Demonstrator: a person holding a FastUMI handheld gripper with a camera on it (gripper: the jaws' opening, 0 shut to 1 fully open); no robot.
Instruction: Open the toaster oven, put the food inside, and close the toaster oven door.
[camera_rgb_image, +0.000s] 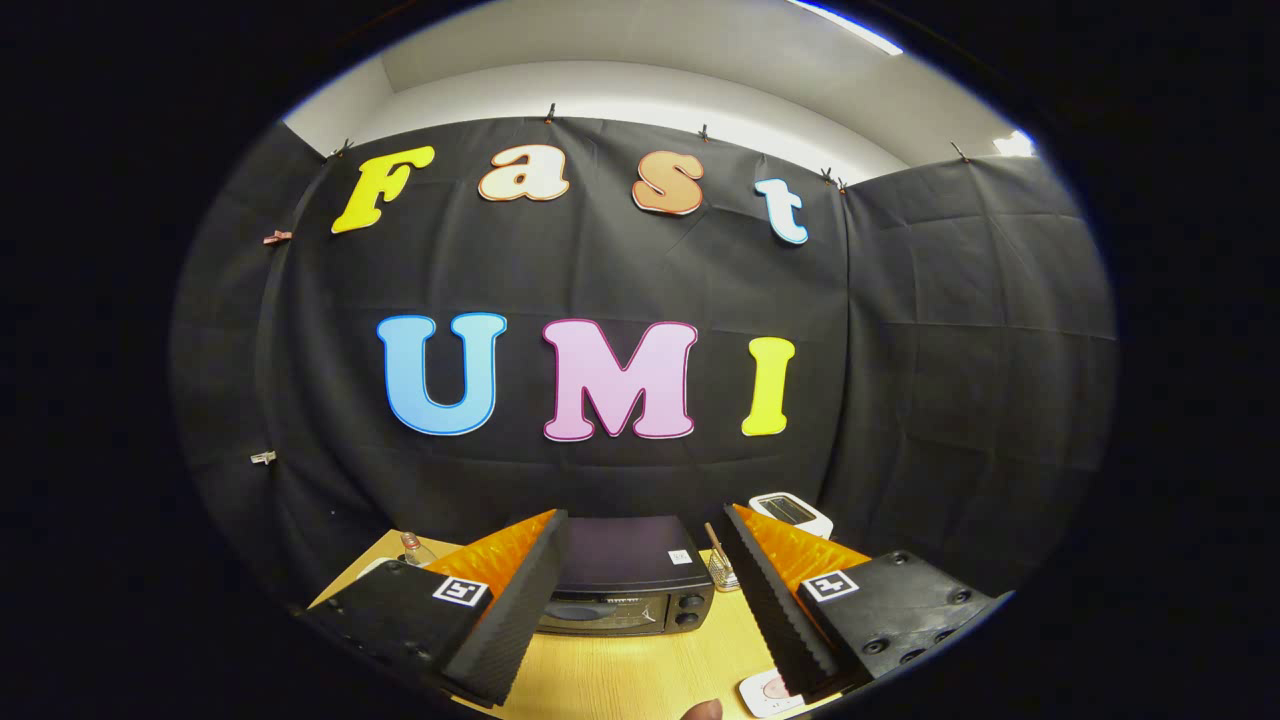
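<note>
While apart, claw (640, 590) fingers; one toaster oven (625, 585).

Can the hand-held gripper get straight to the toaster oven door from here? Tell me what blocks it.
Probably yes. The hand-held gripper is open, and the toaster oven sits just ahead between its fingers, door closed and facing it. Only bare wooden table lies between them; the small wire basket stands off beside the oven.

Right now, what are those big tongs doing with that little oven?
The tongs are open and holding nothing, held up off the wooden table and aimed at the toaster oven, which shows in the gap between their fingers, beyond them. Its door looks shut, so nothing has started yet. A small wire basket stands beside the oven, and a white device sits behind.
</note>
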